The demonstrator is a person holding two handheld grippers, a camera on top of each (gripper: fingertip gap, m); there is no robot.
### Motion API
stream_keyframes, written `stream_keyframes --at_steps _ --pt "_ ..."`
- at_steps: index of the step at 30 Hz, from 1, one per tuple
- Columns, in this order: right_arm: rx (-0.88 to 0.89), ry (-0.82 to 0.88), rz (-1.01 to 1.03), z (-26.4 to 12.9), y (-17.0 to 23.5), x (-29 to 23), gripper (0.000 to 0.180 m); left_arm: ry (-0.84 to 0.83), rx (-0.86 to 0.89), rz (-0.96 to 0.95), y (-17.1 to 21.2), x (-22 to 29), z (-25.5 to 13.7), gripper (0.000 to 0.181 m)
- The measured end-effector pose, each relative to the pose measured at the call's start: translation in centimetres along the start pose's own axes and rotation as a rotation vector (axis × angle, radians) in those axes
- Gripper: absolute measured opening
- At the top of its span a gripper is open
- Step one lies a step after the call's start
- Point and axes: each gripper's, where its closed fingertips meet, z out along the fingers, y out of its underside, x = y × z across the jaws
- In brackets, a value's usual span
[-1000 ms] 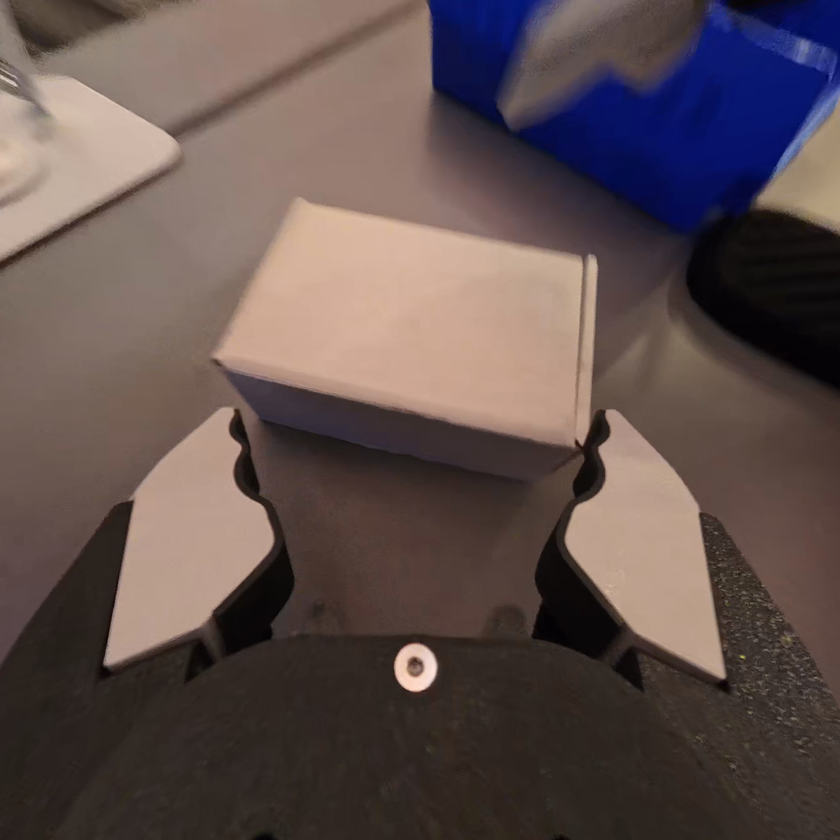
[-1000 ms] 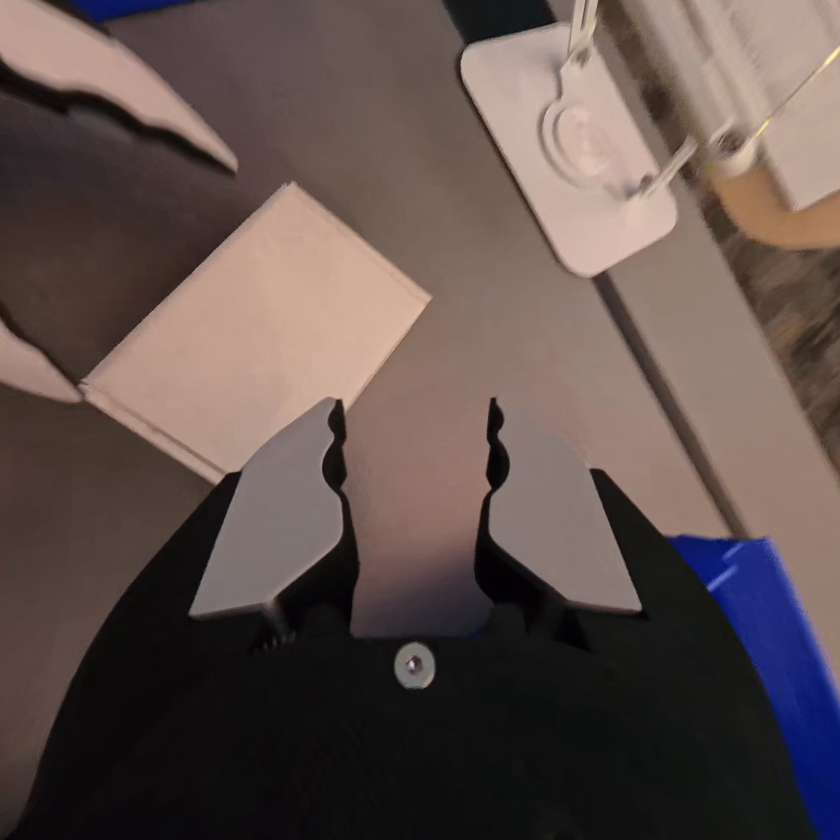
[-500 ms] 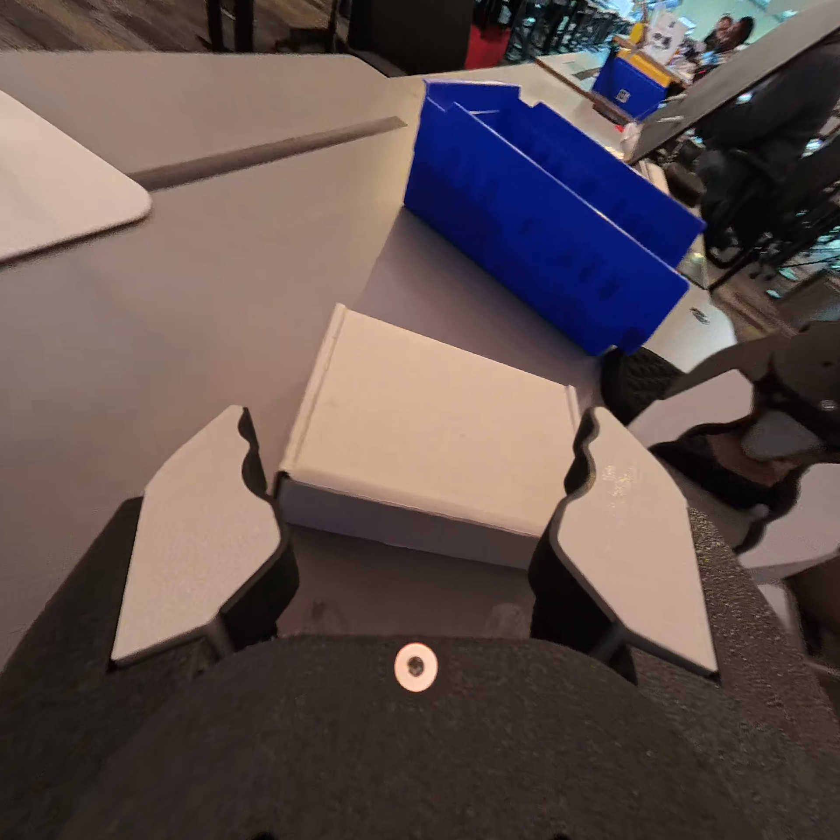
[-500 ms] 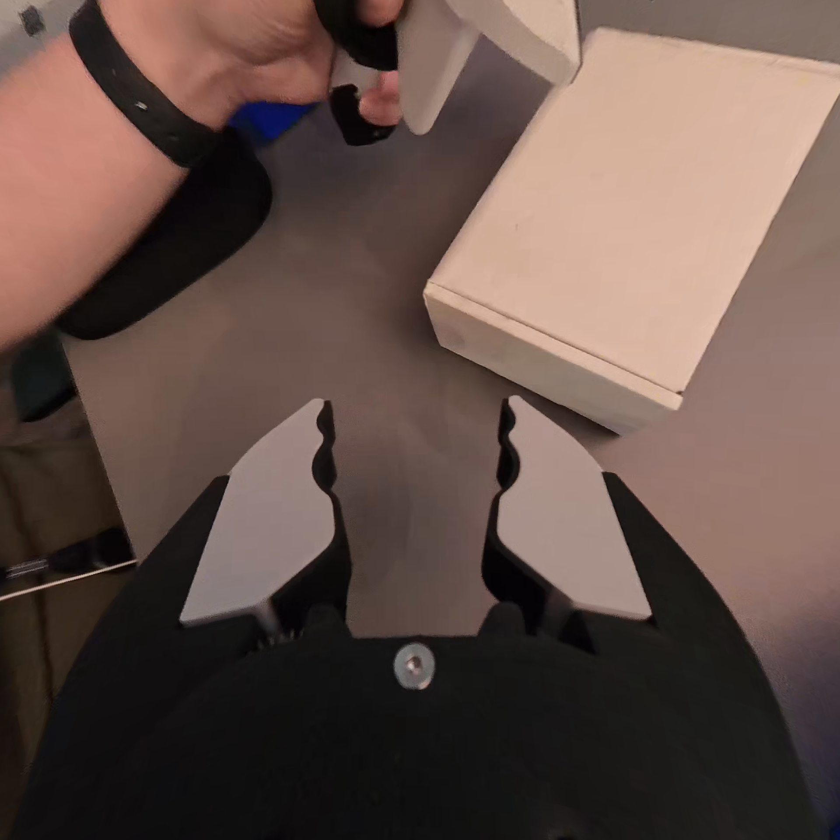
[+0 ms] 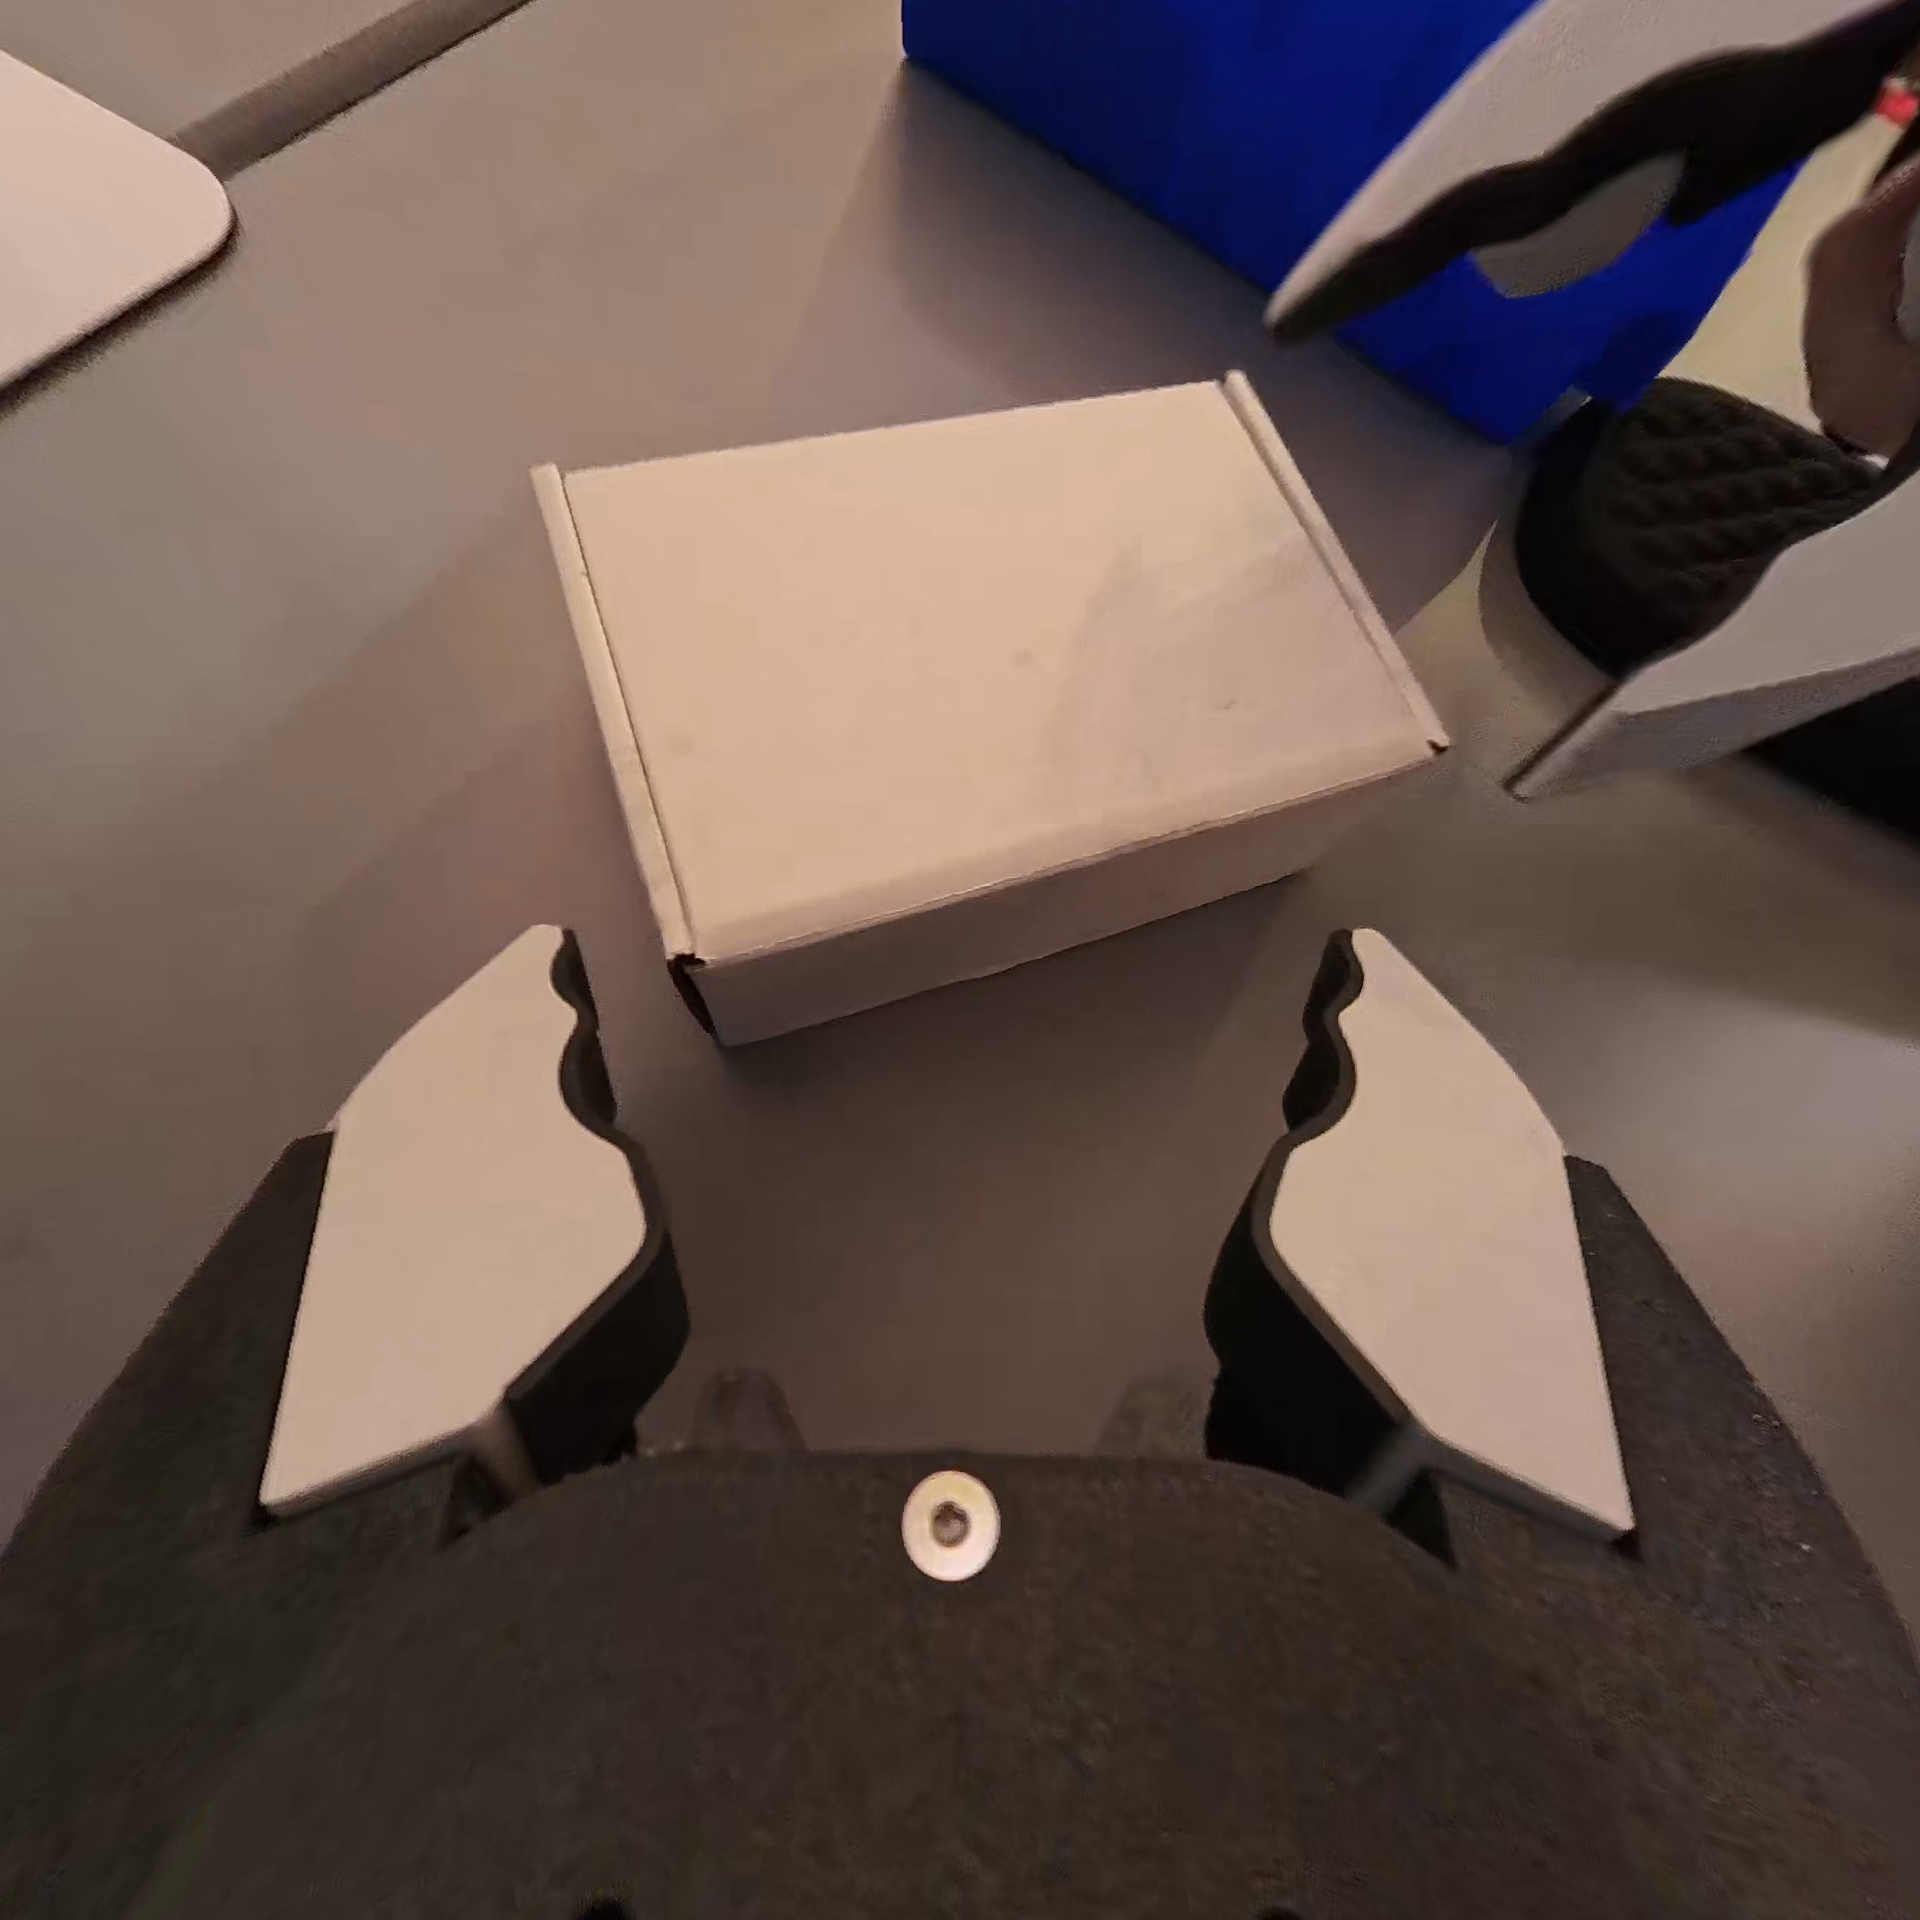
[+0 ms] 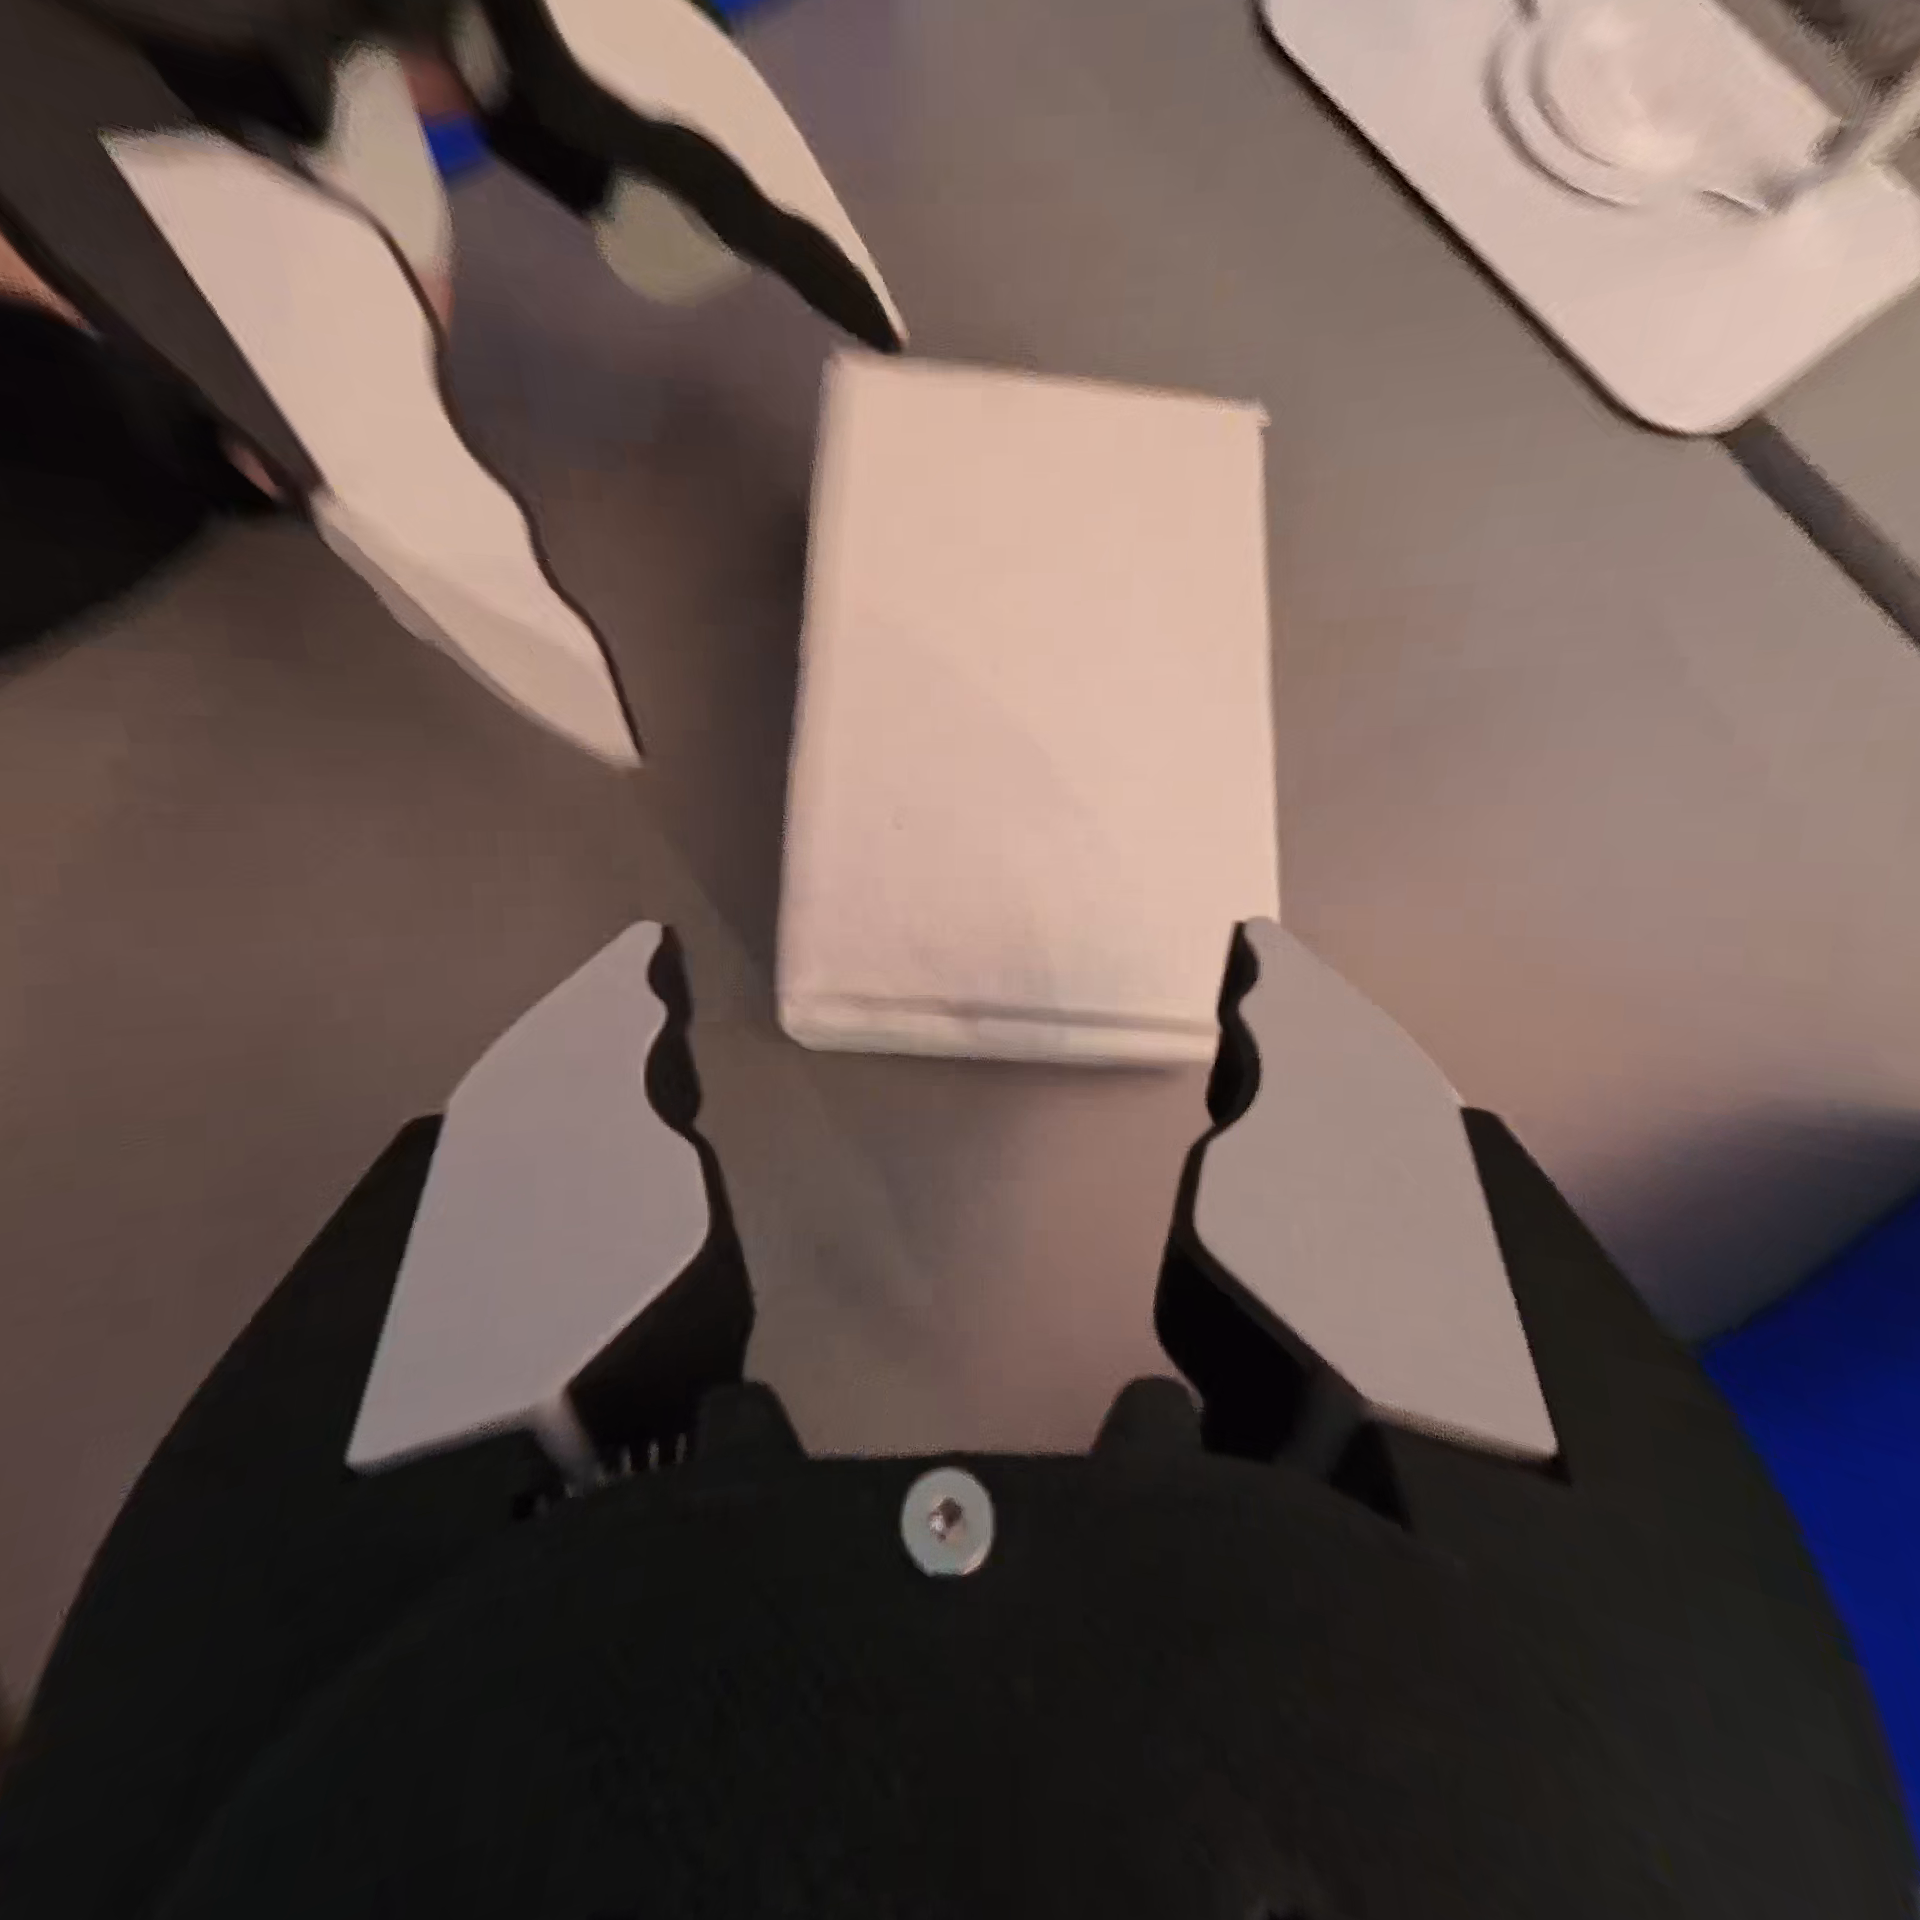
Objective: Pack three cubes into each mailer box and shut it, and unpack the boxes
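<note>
A closed white mailer box (image 5: 977,686) lies flat on the grey table; it also shows in the right wrist view (image 6: 1029,707). My left gripper (image 5: 961,940) is open and empty, just short of the box's near corner. My right gripper (image 6: 951,935) is open and empty, its fingertips beside the box's near short end. The right gripper also shows in the left wrist view (image 5: 1403,540) at the box's right. The left gripper also shows in the right wrist view (image 6: 758,540) at the box's upper left. No cubes are in view.
A blue bin (image 5: 1247,135) stands behind the box; its corner also shows in the right wrist view (image 6: 1818,1382). A black round object (image 5: 1704,530) lies right of the box. A white flat base (image 5: 73,218) sits at the far left, with a clear stand (image 6: 1652,135) on it.
My right gripper has opened wider and swung round to face the box's short end. My left gripper has drawn back a little from the box and tilted down. The box stays shut.
</note>
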Motion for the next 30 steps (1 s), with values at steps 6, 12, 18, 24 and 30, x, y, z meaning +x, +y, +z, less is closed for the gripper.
stream_keyframes --at_steps 6,12,18,24,30 --pt "-0.209 -0.082 0.042 2.8 -2.2 1.4 0.111 -0.012 0.181 0.185 -3.2 1.5 -3.9 0.124" --pt "-0.413 -0.04 0.064 5.5 -2.0 1.8 0.116 0.089 0.144 0.318 -2.6 4.6 -6.4 0.115" --pt "-0.548 0.013 0.049 7.1 -1.2 1.8 0.117 0.181 0.247 0.281 -4.0 6.0 -7.8 0.116" --pt "-0.596 0.027 0.045 7.2 -1.2 1.8 0.117 0.235 0.286 0.301 -4.2 6.7 -9.2 0.115" --pt "-0.615 0.021 0.045 7.1 -1.0 1.5 0.117 0.272 0.324 0.241 -4.4 6.0 -9.6 0.112"
